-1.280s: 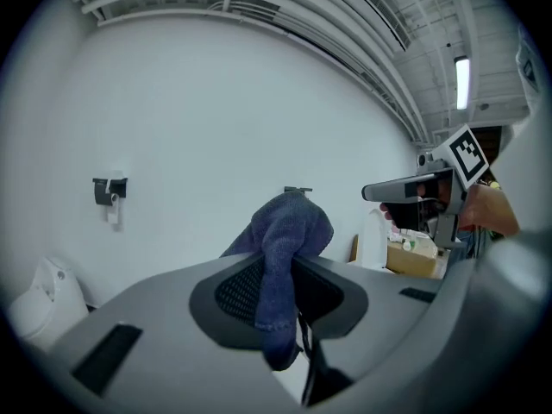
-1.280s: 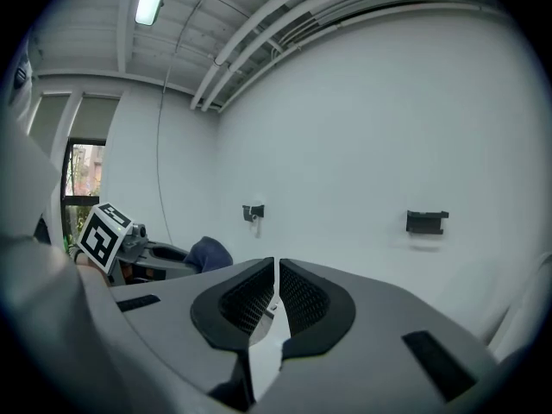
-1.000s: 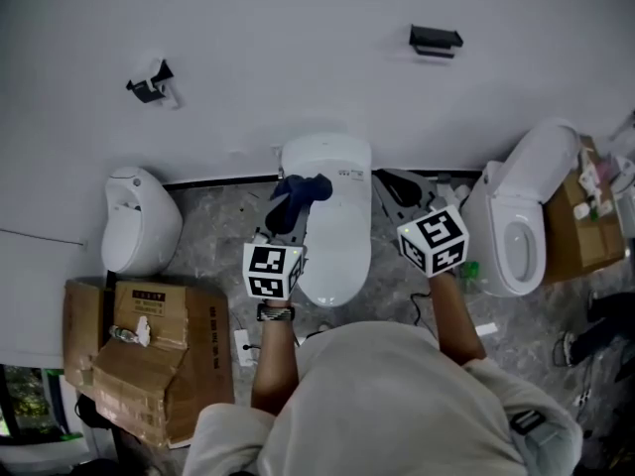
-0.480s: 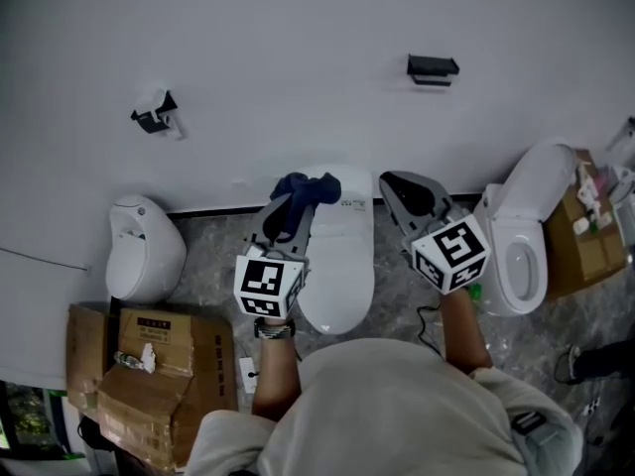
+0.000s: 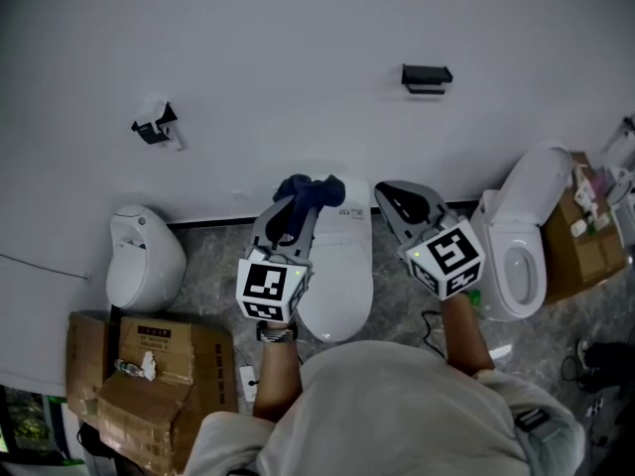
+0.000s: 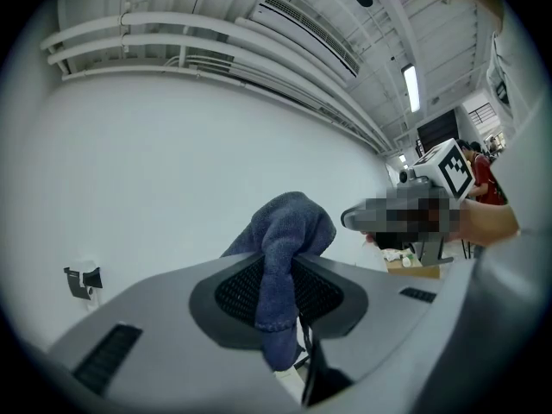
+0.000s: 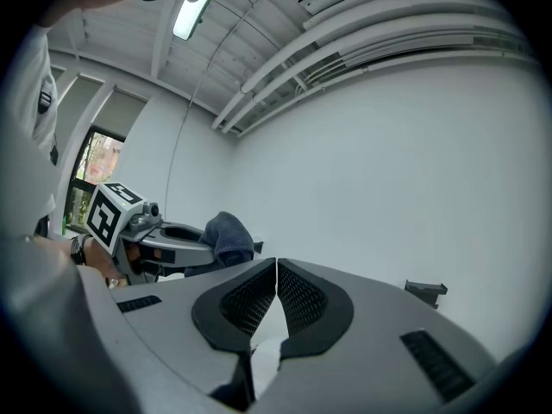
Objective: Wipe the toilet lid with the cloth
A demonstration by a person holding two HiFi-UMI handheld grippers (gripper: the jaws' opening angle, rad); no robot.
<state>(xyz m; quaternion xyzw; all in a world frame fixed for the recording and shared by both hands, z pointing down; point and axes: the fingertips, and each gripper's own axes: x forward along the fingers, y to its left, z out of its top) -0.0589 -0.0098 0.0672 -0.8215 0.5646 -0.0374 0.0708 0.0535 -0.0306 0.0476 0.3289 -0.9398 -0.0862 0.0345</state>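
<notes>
A dark blue cloth (image 5: 306,194) is bunched between the jaws of my left gripper (image 5: 290,206), which is shut on it and held level above the white toilet with its closed lid (image 5: 337,276). The left gripper view shows the cloth (image 6: 285,257) pinched and hanging between the pads. My right gripper (image 5: 397,198) is raised to the right of the toilet, shut with nothing in it; the right gripper view shows its pads (image 7: 297,300) meeting and the left gripper (image 7: 216,240) with the cloth (image 7: 228,235) beyond.
A small white urinal (image 5: 144,256) stands at the left. Another toilet with its lid up (image 5: 521,241) is at the right. Cardboard boxes (image 5: 149,370) lie at the lower left and another box (image 5: 585,231) at the far right. Two wall fittings (image 5: 427,75) (image 5: 157,127) hang above.
Both grippers have risen from just over the toilet toward the wall, the left one carrying the cloth up off the lid. The right jaws stay together.
</notes>
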